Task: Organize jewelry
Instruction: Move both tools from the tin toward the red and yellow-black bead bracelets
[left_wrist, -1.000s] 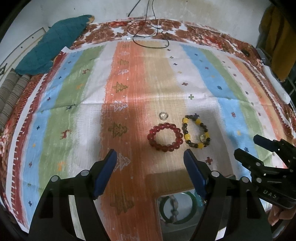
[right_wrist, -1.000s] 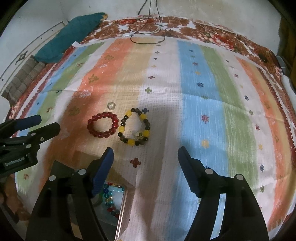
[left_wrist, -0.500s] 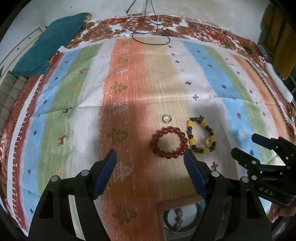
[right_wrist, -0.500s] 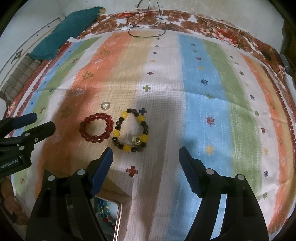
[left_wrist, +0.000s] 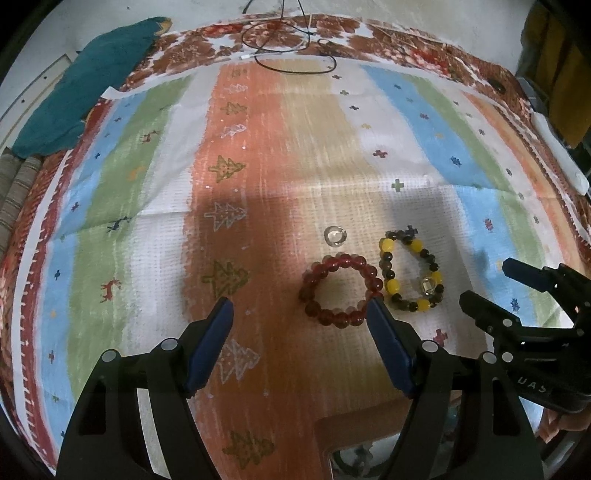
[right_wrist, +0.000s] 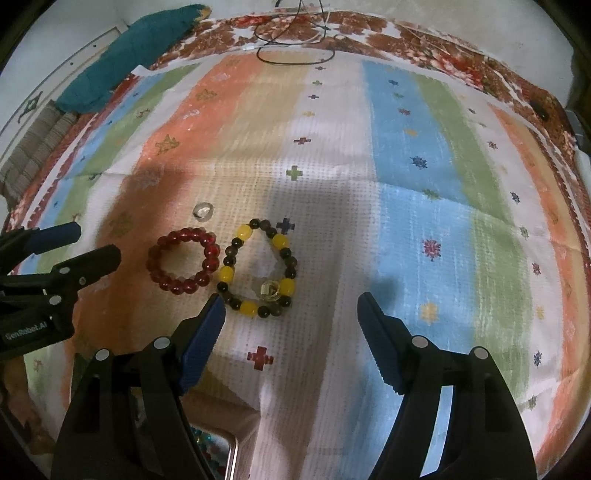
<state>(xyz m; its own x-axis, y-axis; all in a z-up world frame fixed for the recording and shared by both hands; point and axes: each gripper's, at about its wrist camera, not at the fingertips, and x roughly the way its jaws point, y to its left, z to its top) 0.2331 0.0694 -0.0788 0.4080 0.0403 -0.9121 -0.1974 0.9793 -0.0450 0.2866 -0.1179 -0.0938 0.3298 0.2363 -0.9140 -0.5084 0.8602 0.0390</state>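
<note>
A red bead bracelet (left_wrist: 341, 290) (right_wrist: 183, 260) lies flat on the striped cloth, touching a yellow-and-dark bead bracelet (left_wrist: 412, 275) (right_wrist: 258, 267) on its right. Just beyond them sits a small clear ring (left_wrist: 335, 235) (right_wrist: 203, 211). My left gripper (left_wrist: 301, 308) hangs open above the cloth, its right fingertip over the red bracelet's near edge. My right gripper (right_wrist: 290, 304) is open too, its left fingertip close to the yellow bracelet's near side. Nothing is held. Each gripper appears at the edge of the other's view.
A box with a green bangle and beads (left_wrist: 354, 458) (right_wrist: 210, 454) shows at the bottom edge under the grippers. A teal cloth (left_wrist: 85, 85) lies at the far left, a black cable (left_wrist: 291, 48) at the far edge, a white object (left_wrist: 557, 155) at the right.
Both grippers have sunk and moved forward toward the bracelets, which now lie closer to the fingertips. The box has slid further out of view at the bottom. Both jaws stay equally wide.
</note>
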